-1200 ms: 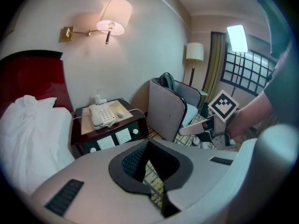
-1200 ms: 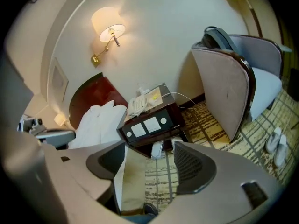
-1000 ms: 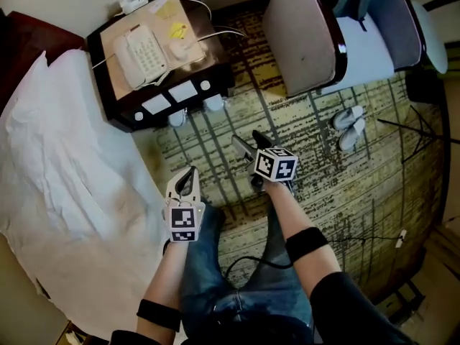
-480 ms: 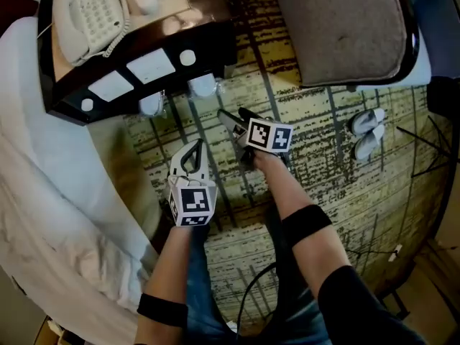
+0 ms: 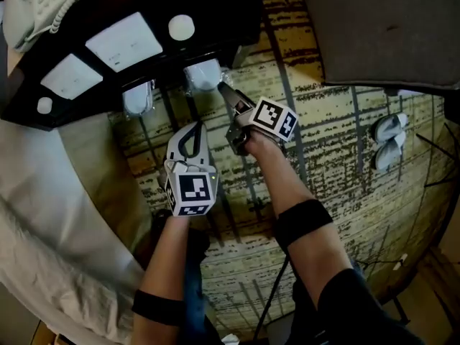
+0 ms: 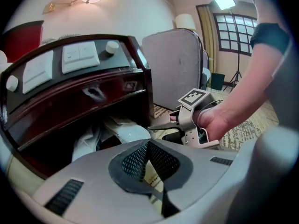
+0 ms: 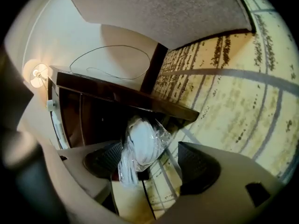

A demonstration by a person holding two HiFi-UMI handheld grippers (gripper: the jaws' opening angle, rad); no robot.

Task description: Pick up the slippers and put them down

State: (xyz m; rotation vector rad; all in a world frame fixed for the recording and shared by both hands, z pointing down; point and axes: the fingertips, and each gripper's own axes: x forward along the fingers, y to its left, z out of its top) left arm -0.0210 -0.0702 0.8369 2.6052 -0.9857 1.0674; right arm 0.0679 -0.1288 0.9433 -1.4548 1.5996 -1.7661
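Two white slipper packs in clear plastic lie on the carpet under the dark nightstand (image 5: 144, 20): one on the left (image 5: 138, 98), one on the right (image 5: 203, 74). My right gripper (image 5: 226, 105) is open, its jaws wide, and its tips reach the right pack. In the right gripper view that pack (image 7: 142, 143) lies just ahead of the spread pads (image 7: 198, 164), partly between them. My left gripper (image 5: 194, 128) is shut and empty, a short way in front of both packs. In the left gripper view its jaws meet (image 6: 148, 146) below the packs (image 6: 127, 133).
A padded chair (image 5: 388, 27) stands at the upper right. A loose pair of white slippers (image 5: 388, 139) lies on the patterned carpet (image 5: 338, 164) at the right. The bed's white sheet (image 5: 50, 214) fills the left side. A phone (image 5: 36, 2) sits on the nightstand.
Both grippers have dropped toward the floor and closer to the nightstand's underside. The right gripper has rolled and now reaches the right slipper pack. The head camera has lowered, so the nightstand looks larger.
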